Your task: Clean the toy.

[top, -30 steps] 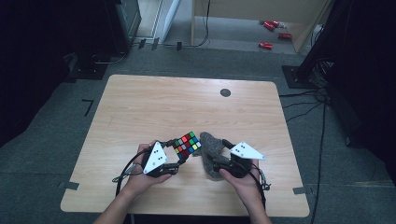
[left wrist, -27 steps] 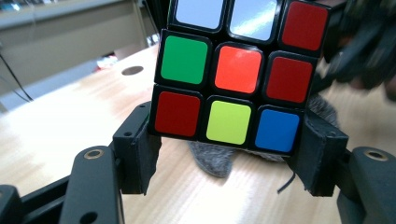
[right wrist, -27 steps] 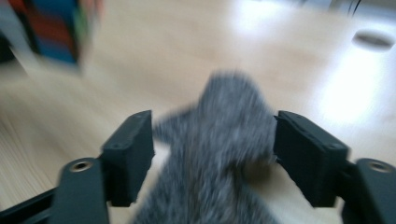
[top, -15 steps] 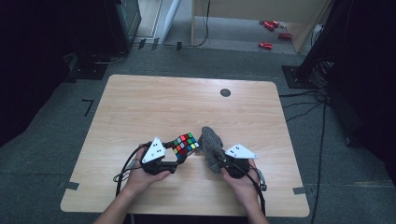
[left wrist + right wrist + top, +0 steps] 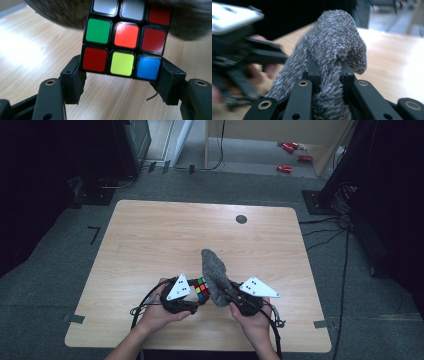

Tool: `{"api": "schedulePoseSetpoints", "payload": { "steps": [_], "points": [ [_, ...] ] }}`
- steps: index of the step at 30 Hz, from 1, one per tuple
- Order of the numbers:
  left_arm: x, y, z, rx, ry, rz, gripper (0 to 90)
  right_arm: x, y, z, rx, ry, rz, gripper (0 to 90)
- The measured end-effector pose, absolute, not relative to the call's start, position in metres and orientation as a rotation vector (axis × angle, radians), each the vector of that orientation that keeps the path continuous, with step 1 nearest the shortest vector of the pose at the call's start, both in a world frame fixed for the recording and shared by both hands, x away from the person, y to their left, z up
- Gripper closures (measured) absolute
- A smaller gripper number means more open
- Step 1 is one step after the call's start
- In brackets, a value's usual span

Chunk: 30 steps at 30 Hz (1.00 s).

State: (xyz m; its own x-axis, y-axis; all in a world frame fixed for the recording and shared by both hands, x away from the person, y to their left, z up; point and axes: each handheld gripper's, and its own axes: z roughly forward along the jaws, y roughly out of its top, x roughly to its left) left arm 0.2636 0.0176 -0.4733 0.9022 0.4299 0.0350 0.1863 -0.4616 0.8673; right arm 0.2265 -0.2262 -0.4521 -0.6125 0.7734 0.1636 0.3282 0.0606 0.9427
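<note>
A Rubik's cube (image 5: 201, 289) with mixed colours sits between the jaws of my left gripper (image 5: 199, 295), just above the wooden table (image 5: 150, 235) near its front edge. In the left gripper view the cube (image 5: 125, 35) is clamped at its lower corners by both pads, so the left gripper (image 5: 122, 74) is shut on it. My right gripper (image 5: 227, 296) is shut on a grey fuzzy cloth (image 5: 212, 270), which sticks up and leans over the cube. The cloth (image 5: 334, 37) bunches between the right gripper (image 5: 330, 71) jaws. Grey cloth (image 5: 57, 17) touches the cube's far side.
A small black round spot (image 5: 241, 219) marks the table's far side. Red objects (image 5: 287, 147) lie on the floor beyond it, and cables (image 5: 325, 232) run along the floor at the right. My left gripper (image 5: 237, 50) appears blurred in the right gripper view.
The right gripper has taken hold of the cloth and lifted it; it was a low lump between the grippers and now stretches upward. The left gripper has kept still with the cube.
</note>
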Motion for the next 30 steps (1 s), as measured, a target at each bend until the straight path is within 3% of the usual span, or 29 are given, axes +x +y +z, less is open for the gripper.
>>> {"api": "schedulePoseSetpoints", "payload": {
  "steps": [6,10,30],
  "points": [
    [0.27,0.022,-0.475,1.988,0.481,0.209,35.6,0.23,-0.231,-0.459,1.175,1.946,1.556,78.4],
    [0.264,0.016,-0.477,2.013,0.454,0.294,35.8,0.234,-0.232,-0.461,1.229,1.943,1.575,80.2],
    [0.259,0.025,-0.466,1.924,0.412,0.295,34.9,0.229,-0.235,-0.452,1.207,1.957,1.644,80.4]
  ]
}}
